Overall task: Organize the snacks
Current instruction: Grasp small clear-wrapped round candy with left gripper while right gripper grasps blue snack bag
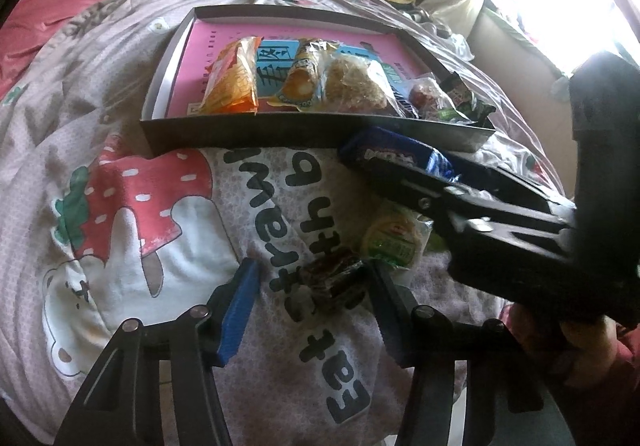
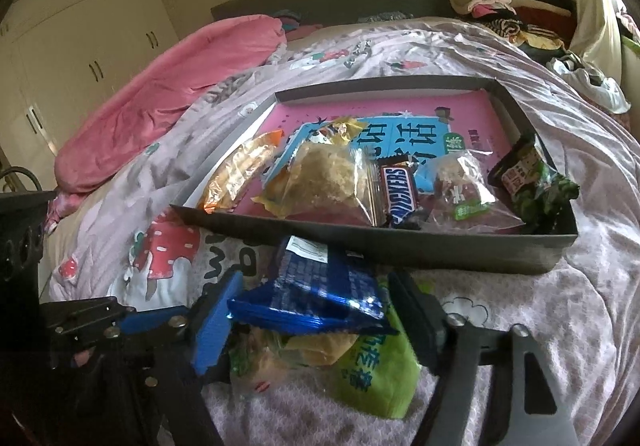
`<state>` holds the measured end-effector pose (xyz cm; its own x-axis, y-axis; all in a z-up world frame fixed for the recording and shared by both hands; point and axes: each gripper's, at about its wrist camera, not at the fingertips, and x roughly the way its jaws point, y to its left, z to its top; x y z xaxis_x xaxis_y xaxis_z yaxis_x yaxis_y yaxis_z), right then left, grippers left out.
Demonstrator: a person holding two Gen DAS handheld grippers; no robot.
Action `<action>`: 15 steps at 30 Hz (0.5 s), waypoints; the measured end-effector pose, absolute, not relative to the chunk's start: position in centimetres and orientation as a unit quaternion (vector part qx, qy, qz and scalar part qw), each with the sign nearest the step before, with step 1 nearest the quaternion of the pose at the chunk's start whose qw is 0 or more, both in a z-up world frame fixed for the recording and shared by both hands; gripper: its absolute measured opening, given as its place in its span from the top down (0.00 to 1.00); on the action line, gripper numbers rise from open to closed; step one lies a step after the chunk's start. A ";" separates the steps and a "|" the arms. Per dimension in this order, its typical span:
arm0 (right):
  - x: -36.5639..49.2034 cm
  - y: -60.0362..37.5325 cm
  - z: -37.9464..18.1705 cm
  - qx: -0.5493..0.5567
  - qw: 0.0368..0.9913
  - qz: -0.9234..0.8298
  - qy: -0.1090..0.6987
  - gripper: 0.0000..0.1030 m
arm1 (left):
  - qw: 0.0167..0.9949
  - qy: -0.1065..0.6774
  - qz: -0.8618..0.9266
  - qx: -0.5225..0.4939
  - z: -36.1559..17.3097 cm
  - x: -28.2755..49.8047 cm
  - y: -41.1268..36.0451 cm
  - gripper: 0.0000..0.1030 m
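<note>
A blue snack packet [image 2: 316, 296] lies on the bed [image 2: 540, 326] just near of the shallow box [image 2: 400, 246], between the right gripper [image 2: 316, 322] pads; whether they press it I cannot tell. The left gripper [image 1: 312, 286] stands open around a small dark wrapped sweet [image 1: 334, 278]. Other snacks fill the box.

The back half of the shallow box [image 2: 520, 254] lies bare; its front row is packed with snack packets [image 2: 332, 182]. Its near wall stands between the loose blue packet [image 2: 320, 290] and that room. The quilt [image 1: 120, 238] left of the box is open.
</note>
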<state>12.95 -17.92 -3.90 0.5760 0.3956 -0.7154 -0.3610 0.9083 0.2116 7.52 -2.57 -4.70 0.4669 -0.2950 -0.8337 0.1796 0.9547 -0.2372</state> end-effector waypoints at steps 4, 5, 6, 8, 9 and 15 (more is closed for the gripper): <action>13.0 -17.9 -4.0 0.024 0.889 0.214 0.404 0.33 | 0.855 0.496 -0.140 -0.060 -4.7 7.6 -2.7 0.49; 13.1 -18.0 -4.0 0.023 0.889 0.214 0.404 0.35 | 0.855 0.495 -0.142 -0.060 -4.7 7.6 -2.8 0.52; 13.1 -18.0 -4.1 0.021 0.890 0.212 0.403 0.36 | 0.855 0.495 -0.143 -0.060 -4.7 7.6 -2.8 0.55; 13.0 -18.1 -4.1 0.023 0.889 0.216 0.402 0.39 | 0.854 0.494 -0.149 -0.060 -4.8 7.6 -3.2 0.60; 12.9 -18.3 -3.9 0.025 0.891 0.218 0.398 0.40 | 0.854 0.494 -0.153 -0.059 -4.8 7.6 -3.3 0.64; 12.5 -18.8 -3.4 0.030 0.892 0.226 0.390 0.43 | 0.854 0.492 -0.157 -0.058 -4.8 7.5 -3.5 0.66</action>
